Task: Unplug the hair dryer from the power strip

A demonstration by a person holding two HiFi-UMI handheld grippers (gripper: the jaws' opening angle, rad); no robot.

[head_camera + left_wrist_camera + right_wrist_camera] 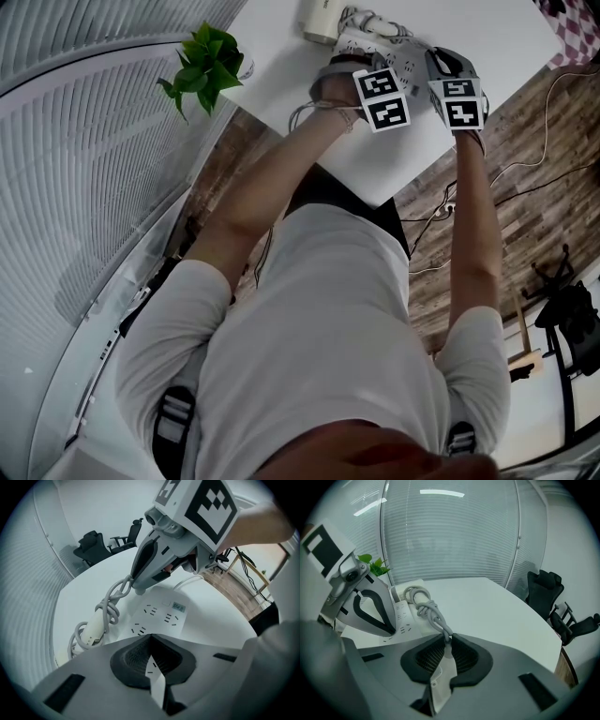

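Hair dryer [93, 629] lies on white table [497, 606], just beside power strip [161, 613], cord [112, 602] twisted. Right gripper [446, 641] clamped on plug [443, 667]. Visible sockets empty, so unplugging looks done. Left gripper [151, 639] pinches strip's near end. Remaining: set plug down, release.

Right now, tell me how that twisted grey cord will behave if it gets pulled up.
The twisted grey cord looks floppy: it runs in loose twists from the right gripper. Pulled, it would probably tug the white hair dryer along, since coils wrap its handle.
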